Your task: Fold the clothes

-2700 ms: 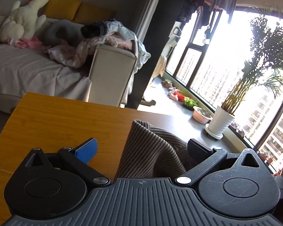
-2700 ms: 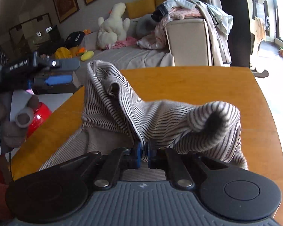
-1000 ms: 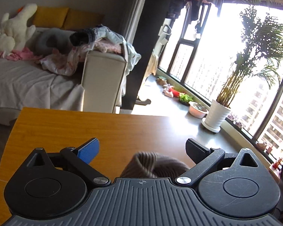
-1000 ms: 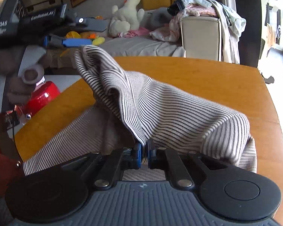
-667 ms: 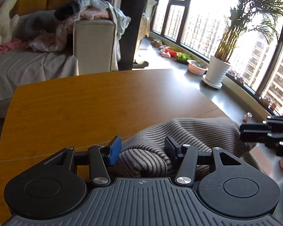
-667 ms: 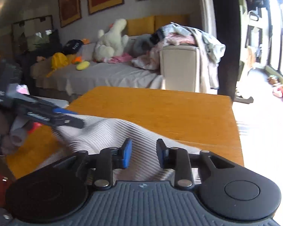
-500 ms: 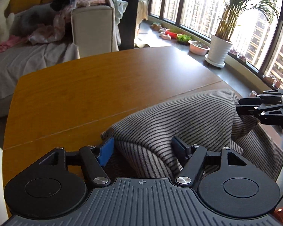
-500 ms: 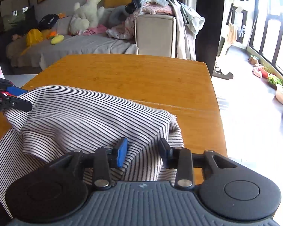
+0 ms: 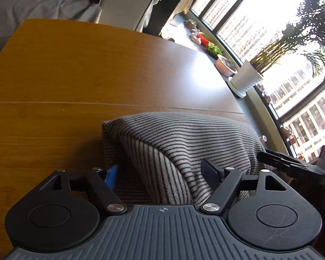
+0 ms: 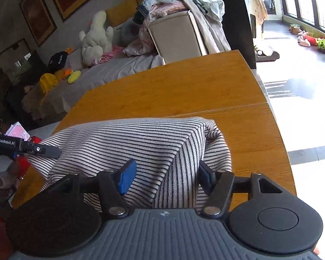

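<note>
A grey garment with thin dark stripes (image 9: 184, 134) (image 10: 130, 138) lies folded over in a soft mound on the wooden table (image 9: 75, 75) (image 10: 173, 86). My left gripper (image 9: 161, 172) points down at its left end. Its jaws are closing, a raised fold of the cloth bulges between them, and the pads do not clamp it. My right gripper (image 10: 166, 176) sits at the garment's right end, jaws also closing, with striped cloth between the blue pad (image 10: 126, 177) and the other finger. Each wrist view shows the other gripper at the frame's edge (image 9: 281, 162) (image 10: 26, 147).
Beyond the table stands a sofa (image 10: 123, 69) with a plush toy (image 10: 95, 39) and a heap of clothes on its arm (image 10: 175, 6). A potted plant (image 9: 247, 78) stands by the windows. Red items (image 10: 23, 164) sit off the table's left edge.
The right gripper let go of the lifted garment, which dropped into a folded mound. Both grippers sank and tilted toward it. The left jaws narrowed around a fold.
</note>
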A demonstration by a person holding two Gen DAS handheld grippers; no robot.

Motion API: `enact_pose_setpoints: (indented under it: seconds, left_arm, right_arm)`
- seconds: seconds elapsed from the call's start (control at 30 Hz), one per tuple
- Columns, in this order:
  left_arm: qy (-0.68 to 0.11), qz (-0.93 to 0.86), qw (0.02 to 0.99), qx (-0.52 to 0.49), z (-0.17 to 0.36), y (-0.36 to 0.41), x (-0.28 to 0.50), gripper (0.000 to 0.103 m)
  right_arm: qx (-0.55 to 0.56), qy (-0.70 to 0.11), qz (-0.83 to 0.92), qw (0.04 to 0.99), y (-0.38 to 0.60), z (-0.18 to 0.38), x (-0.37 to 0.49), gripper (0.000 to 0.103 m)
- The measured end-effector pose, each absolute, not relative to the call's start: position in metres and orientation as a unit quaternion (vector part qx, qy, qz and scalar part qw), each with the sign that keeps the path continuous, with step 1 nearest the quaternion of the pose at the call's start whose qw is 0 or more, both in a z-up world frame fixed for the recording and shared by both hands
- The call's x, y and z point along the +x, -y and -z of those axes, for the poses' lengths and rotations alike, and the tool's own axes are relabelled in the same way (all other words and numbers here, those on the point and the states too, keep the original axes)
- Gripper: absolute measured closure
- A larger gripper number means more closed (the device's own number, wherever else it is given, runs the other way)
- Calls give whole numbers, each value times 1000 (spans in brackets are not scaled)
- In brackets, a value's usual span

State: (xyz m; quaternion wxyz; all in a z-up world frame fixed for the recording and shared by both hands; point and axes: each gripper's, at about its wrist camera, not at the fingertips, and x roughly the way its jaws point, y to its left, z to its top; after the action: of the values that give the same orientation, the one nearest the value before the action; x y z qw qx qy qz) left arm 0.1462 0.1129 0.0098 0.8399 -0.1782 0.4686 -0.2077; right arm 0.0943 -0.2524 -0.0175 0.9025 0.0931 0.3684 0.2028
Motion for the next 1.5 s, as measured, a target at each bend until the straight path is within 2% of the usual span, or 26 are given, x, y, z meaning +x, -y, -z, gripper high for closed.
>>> enact_pose_setpoints:
  seconds: [0.1,0.33,0.5,0.63,0.8,1.0,1.03,1.07,1.13,1.2,1.23,1.3,1.33,1.37,1.5]
  left_arm:
    - [-459,206,844,-187,-1,-113,171,43]
    - [-428,177,866,-187,-1,-118,245,49]
    - [-415,154,878,-181,-16,-118,274,54]
    - [-399,179,884,-163,-40,-114,245,54]
    - [-388,209,886,-144,-55,-101,193,53]
    - [-433,197,871,-122,-13,-87,163,51]
    - [-442,186,871,-113,-4,-86,161,45]
    - [-438,182,874,-107,-2,-86,157,46]
    - [-428,172,882,-95,-7,-88,150,42]
    - [-415,158,893,-78,-20,-91,142,39]
    - [-405,153,899,-68,-28,-93,138,34]
    - [-385,149,909,-64,-44,-95,130,28]
    - [-377,155,911,-69,-51,-95,126,24]
    - [-369,162,912,-75,-57,-94,123,22]
    - [-371,226,894,-106,-60,-71,116,13]
  right_arm:
    - [79,-359,-212,905,245,20,119,59]
    - [83,-349,-197,912,233,21,212,63]
    - [102,-329,-192,919,231,6,244,84]
    - [92,-295,-212,927,240,-21,212,85]
    - [102,-299,-218,923,257,-25,165,85]
    - [64,-334,-187,922,256,19,144,84]
    - [54,-329,-185,924,254,21,143,83]
    - [43,-324,-183,927,252,23,142,81]
    - [23,-324,-169,931,249,17,142,65]
    - [5,-312,-163,936,248,8,141,40]
    - [5,-304,-166,938,249,2,141,36]
    - [7,-288,-172,942,251,-10,140,16]
    - [17,-281,-181,942,251,-14,141,11]
    - [31,-276,-194,941,252,-17,142,1]
    - [47,-261,-212,941,243,-17,151,0]
